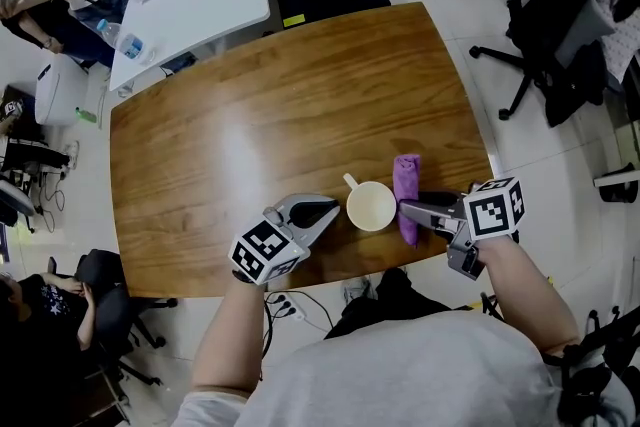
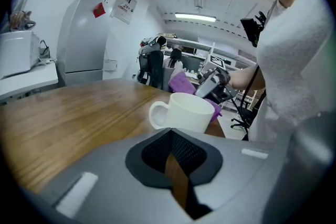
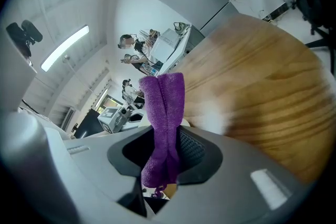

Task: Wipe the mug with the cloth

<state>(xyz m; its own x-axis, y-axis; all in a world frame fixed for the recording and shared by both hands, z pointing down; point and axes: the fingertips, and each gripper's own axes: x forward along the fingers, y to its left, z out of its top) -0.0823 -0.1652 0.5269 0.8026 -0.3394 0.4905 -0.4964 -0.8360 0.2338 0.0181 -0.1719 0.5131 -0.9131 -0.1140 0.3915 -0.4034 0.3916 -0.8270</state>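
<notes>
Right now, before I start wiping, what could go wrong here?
The mug stands free: the left gripper is shut beside it, holding nothing, so a push from the cloth could slide or tip it toward the near edge of the table. The right gripper pinches the cloth as a narrow bunch, so it may wipe poorly or pull loose.

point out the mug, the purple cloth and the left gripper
mug [image 1: 371,206], head view, inside its bowl
purple cloth [image 1: 406,180], head view, its upper half
left gripper [image 1: 333,208], head view, its shut jaw tips
</notes>
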